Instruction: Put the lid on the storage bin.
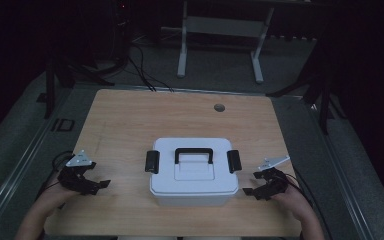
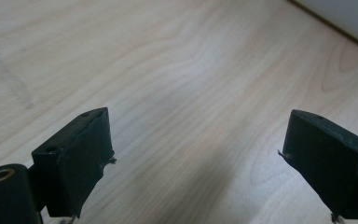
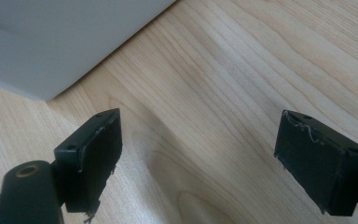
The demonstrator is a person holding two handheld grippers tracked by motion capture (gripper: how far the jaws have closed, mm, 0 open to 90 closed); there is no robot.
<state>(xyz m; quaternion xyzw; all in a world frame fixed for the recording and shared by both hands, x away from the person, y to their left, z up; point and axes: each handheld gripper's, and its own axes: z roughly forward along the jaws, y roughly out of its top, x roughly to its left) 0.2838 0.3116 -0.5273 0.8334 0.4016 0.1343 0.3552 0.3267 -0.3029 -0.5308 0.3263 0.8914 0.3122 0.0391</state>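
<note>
A white lidded box [image 1: 194, 172] with a black carry handle [image 1: 194, 152] and a black latch on each side stands at the middle front of the wooden table [image 1: 130, 120]. My left gripper [image 1: 98, 182] rests on the table to the box's left, open, with bare wood between its jaws [image 2: 196, 140]. My right gripper [image 1: 252, 184] sits just right of the box, open too, with nothing between its jaws [image 3: 198, 140]. A corner of the box [image 3: 51, 42] shows in the right gripper view, and an edge of the box [image 2: 345, 14] in the left gripper view.
A round cable hole [image 1: 219, 107] sits near the table's far edge. Beyond the table stand a white frame's legs [image 1: 182, 50] and dark stands [image 1: 325, 95] on a grey floor, with cables running across it.
</note>
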